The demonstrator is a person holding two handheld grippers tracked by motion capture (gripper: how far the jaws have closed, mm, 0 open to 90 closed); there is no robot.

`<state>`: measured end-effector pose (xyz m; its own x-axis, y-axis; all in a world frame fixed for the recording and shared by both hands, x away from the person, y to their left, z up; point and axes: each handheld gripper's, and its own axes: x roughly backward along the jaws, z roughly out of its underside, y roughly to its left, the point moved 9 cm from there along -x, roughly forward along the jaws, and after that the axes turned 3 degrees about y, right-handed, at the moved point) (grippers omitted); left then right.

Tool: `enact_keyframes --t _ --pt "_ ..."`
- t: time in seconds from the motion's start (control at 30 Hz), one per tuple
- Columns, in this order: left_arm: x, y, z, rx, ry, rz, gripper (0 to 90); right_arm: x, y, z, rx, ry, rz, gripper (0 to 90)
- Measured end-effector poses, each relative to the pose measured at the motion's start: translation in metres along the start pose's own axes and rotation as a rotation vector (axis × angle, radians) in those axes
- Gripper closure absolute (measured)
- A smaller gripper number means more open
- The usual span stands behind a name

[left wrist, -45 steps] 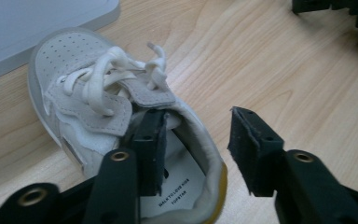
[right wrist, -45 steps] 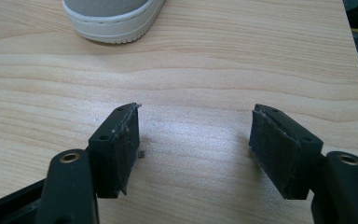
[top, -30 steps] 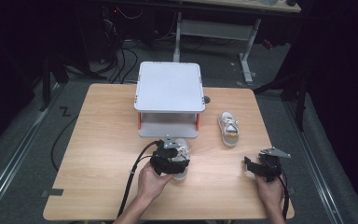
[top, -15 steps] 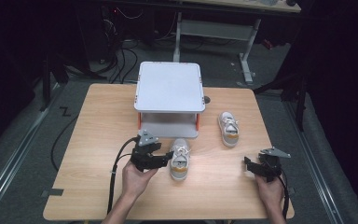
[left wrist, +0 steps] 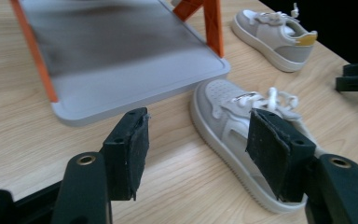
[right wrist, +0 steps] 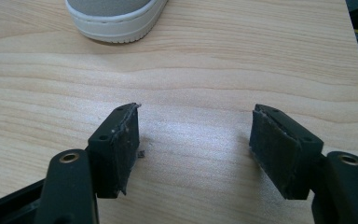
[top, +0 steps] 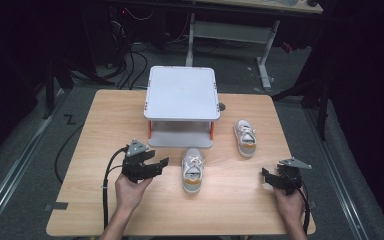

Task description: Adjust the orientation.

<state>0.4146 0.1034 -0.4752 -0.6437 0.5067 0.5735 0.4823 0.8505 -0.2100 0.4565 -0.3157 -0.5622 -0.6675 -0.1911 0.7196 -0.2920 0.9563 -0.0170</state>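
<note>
Grey and white, with an ochre heel tab, the near shoe point(top: 192, 171) lies on the table in front of the stand point(top: 182, 106), well in from the near edge, its long axis running from the stand toward that edge, toe almost at the stand's lower shelf and heel toward the person. The left gripper point(top: 161, 163) hangs just beside it, toward the table's left edge; its jaws have just been opening and stand wide apart with nothing between them, so the shoe is free. In the left gripper view that shoe point(left wrist: 242, 135) lies partly behind one jaw. The right gripper point(top: 265, 176) sits near the table's right near corner, jaws open and empty, farther from this shoe; the second shoe point(top: 244, 136) lies beyond it, beside the stand.
</note>
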Motion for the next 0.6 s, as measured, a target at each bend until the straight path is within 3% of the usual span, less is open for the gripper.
enact_keyframes --t 0.2,0.4,0.43,0.6 --pt "0.003 0.016 0.009 0.003 -0.001 -0.041 39.2 0.0 0.0 0.0 0.002 0.0 0.001 33.1" --pt "0.002 0.028 0.017 0.013 -0.012 -0.054 38.8 0.0 0.0 -0.001 -0.003 0.0 0.001 35.1" --pt "0.0 0.034 0.022 0.016 -0.005 -0.075 38.8 -0.001 0.0 -0.001 -0.001 -0.003 0.001 36.1" --pt "-0.008 0.048 0.033 0.053 0.012 -0.096 38.9 -0.001 0.0 -0.002 -0.006 -0.004 0.009 38.2"
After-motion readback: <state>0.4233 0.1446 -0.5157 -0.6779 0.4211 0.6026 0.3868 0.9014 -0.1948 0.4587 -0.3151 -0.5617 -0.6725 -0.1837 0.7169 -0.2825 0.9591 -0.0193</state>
